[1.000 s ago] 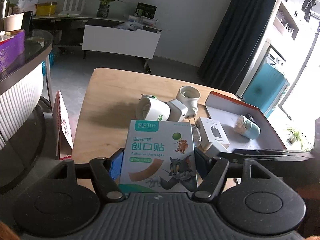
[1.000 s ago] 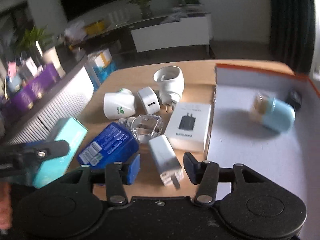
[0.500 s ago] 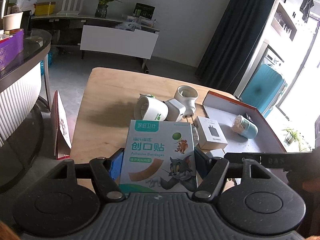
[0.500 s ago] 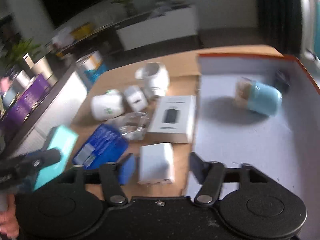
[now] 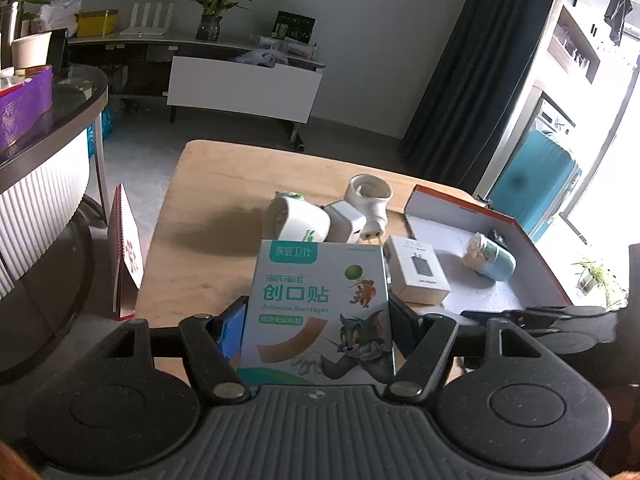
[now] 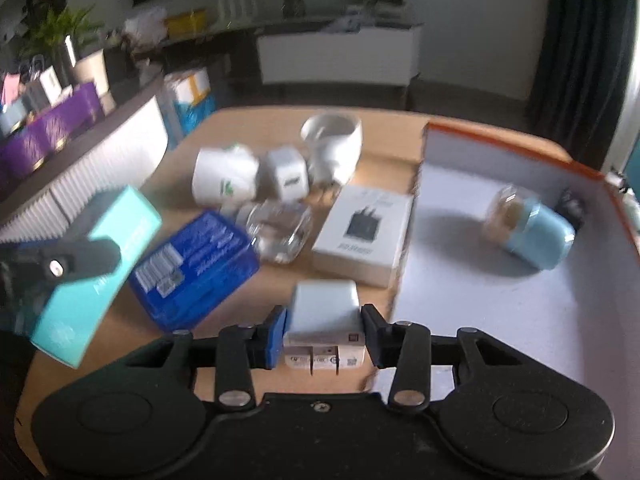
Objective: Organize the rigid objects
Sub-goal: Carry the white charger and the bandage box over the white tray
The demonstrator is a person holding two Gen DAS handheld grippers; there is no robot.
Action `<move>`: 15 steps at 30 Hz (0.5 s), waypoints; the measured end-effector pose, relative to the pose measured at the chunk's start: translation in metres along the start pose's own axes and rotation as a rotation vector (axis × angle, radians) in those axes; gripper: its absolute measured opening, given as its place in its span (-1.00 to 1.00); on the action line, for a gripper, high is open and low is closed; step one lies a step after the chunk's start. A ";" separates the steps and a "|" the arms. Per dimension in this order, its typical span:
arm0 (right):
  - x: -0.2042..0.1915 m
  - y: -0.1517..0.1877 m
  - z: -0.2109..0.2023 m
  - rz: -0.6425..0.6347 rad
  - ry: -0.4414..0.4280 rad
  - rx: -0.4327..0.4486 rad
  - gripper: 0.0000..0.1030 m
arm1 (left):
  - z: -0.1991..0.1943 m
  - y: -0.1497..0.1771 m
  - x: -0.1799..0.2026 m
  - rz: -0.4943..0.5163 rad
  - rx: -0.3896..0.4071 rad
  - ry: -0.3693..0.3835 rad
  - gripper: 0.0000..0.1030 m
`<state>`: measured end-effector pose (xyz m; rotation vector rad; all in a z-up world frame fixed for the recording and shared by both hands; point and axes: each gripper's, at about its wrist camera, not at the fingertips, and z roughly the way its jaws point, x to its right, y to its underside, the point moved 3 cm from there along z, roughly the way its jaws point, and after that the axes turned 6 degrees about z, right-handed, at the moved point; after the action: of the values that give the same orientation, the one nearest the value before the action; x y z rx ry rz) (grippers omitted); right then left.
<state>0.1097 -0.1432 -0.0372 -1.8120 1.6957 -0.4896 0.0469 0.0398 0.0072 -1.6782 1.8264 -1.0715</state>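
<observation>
**Both tongs loaded beside an open tray**

A wooden surface [image 6: 260, 128] carries an orange-rimmed tray [image 6: 500, 142] at 2 o'clock, holding a blue jar [image 6: 532, 232]. The left tongs [image 5: 318, 320] pinch an upright bandage box [image 5: 320, 312], raised above the clutter. The right tongs [image 6: 324, 332] are pressed onto a white charger [image 6: 324, 312] at the tray's near edge. The charger's smooth sides could slip; the tray wall might catch it.

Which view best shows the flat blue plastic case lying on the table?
The right wrist view: the flat blue plastic case lies in plain sight with its label, though blurred. In the left wrist view the upright white-and-teal bandage box held in the left gripper hides it.
</observation>
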 end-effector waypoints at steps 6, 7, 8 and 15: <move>0.018 -0.005 -0.037 0.019 0.026 0.062 -0.03 | 0.001 -0.006 0.022 0.020 0.017 0.006 0.39; 0.021 -0.005 -0.042 0.027 0.030 0.067 -0.03 | 0.002 -0.007 0.026 0.023 0.014 0.009 0.39; 0.025 -0.006 -0.046 0.033 0.034 0.073 -0.03 | 0.003 -0.007 0.030 0.023 0.012 0.011 0.39; 0.058 -0.009 -0.074 0.065 0.084 0.118 -0.03 | 0.008 -0.012 0.064 0.060 0.010 0.050 0.39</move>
<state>0.0754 -0.2136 0.0164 -1.6684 1.7379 -0.6321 0.0495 -0.0238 0.0237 -1.5939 1.8870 -1.1044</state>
